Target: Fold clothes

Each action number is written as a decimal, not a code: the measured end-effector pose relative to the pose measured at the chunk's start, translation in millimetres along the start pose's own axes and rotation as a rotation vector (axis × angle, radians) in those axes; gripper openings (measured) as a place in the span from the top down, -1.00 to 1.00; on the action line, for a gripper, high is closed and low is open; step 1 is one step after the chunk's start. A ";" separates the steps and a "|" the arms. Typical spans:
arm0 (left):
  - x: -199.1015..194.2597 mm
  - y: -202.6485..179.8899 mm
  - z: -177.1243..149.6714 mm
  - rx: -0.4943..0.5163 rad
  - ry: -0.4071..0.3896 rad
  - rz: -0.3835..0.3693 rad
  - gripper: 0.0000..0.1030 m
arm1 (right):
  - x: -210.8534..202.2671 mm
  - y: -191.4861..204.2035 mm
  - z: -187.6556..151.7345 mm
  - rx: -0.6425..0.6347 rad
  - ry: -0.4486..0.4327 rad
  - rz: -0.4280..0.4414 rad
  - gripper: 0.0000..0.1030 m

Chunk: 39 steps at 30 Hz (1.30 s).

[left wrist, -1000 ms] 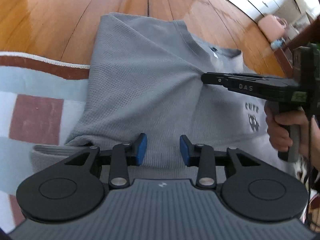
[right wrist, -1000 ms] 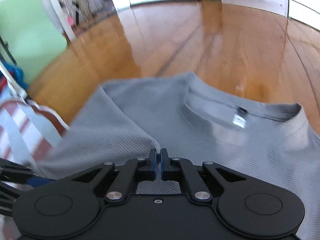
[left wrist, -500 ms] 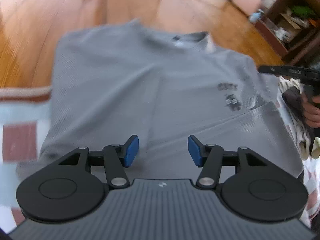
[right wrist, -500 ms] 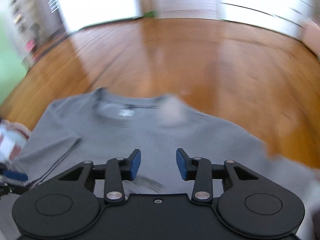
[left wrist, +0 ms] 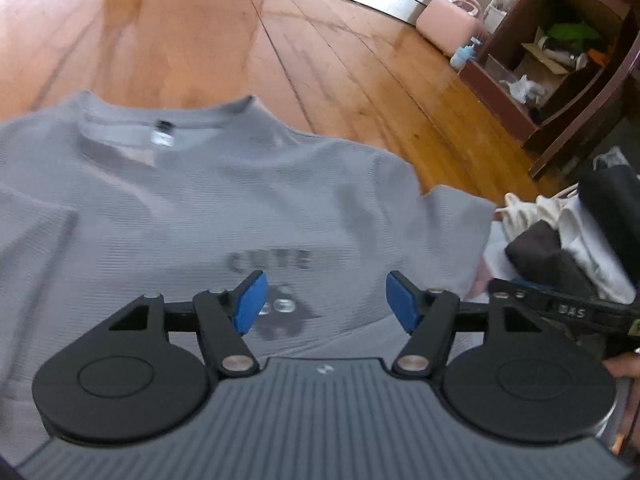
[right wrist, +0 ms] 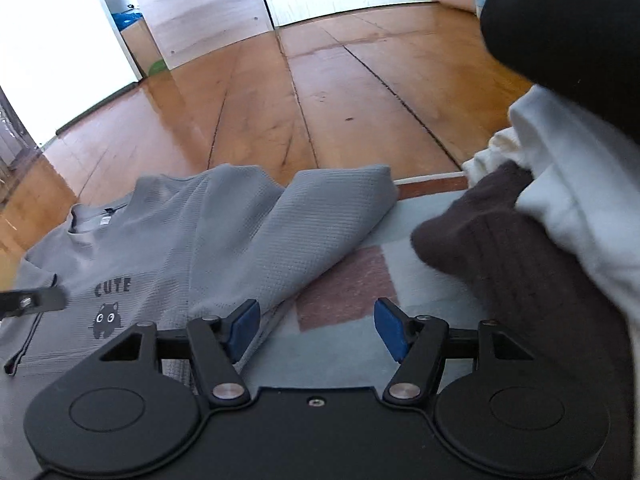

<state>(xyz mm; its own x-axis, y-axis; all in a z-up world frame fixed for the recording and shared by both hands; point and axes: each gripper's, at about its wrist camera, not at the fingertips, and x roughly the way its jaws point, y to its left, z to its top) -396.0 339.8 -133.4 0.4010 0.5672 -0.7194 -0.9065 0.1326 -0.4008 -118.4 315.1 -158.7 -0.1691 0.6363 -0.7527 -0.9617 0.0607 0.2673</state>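
Right wrist: hand-held gripper [right wrist: 316,330] released grey shirt [right wrist: 168,256]; jaws opening.

A grey waffle-knit T-shirt [left wrist: 248,200] printed "CUTE" above a dark cartoon creature lies face up, collar away, one sleeve spread onto a rug, the other folded inward.

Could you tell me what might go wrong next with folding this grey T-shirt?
The right sleeve lies loosely flapped beside the pile of clothes; the open right gripper might catch the dark brown garment instead. The collar end of the grey T-shirt overhangs the wooden floor and may slide.
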 end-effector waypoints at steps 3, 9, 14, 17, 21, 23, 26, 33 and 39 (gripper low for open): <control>13.4 -7.7 -11.1 0.016 0.025 -0.031 -0.26 | 13.0 -7.6 8.1 0.091 -0.013 0.050 -0.33; 27.6 -15.1 -30.8 0.119 0.093 -0.026 -0.26 | 42.9 3.3 12.3 0.052 -0.022 -0.019 -0.37; 24.8 -21.1 -31.3 0.153 0.072 -0.014 -0.26 | 44.4 29.1 13.4 -0.123 -0.125 -0.070 0.62; 26.0 -20.5 -31.2 0.157 0.069 -0.017 -0.26 | 19.9 40.5 11.7 -0.215 -0.221 -0.150 0.92; 27.1 -18.1 -28.1 0.127 0.072 -0.042 -0.26 | -4.0 43.3 5.7 -0.246 -0.242 -0.239 1.00; 28.2 -17.3 -26.5 0.122 0.074 -0.043 -0.26 | 3.1 42.8 4.1 -0.267 -0.222 -0.251 1.00; 27.5 -15.1 -25.7 0.116 0.077 -0.046 -0.27 | 11.1 46.0 7.5 -0.263 -0.213 -0.259 1.00; 9.7 23.7 -11.2 -0.123 0.037 -0.162 -0.27 | -28.8 95.9 15.3 -0.303 -0.310 -0.162 0.99; -0.9 54.7 -8.0 -0.237 -0.006 -0.157 -0.27 | -5.5 163.4 -23.7 -0.565 -0.072 0.089 0.87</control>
<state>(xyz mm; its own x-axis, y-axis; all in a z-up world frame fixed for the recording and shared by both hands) -444.9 340.0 -159.2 0.5328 0.5593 -0.6351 -0.7769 0.0259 -0.6291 -279.7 303.2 -125.2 -0.2584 0.6725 -0.6936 -0.9139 -0.4028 -0.0501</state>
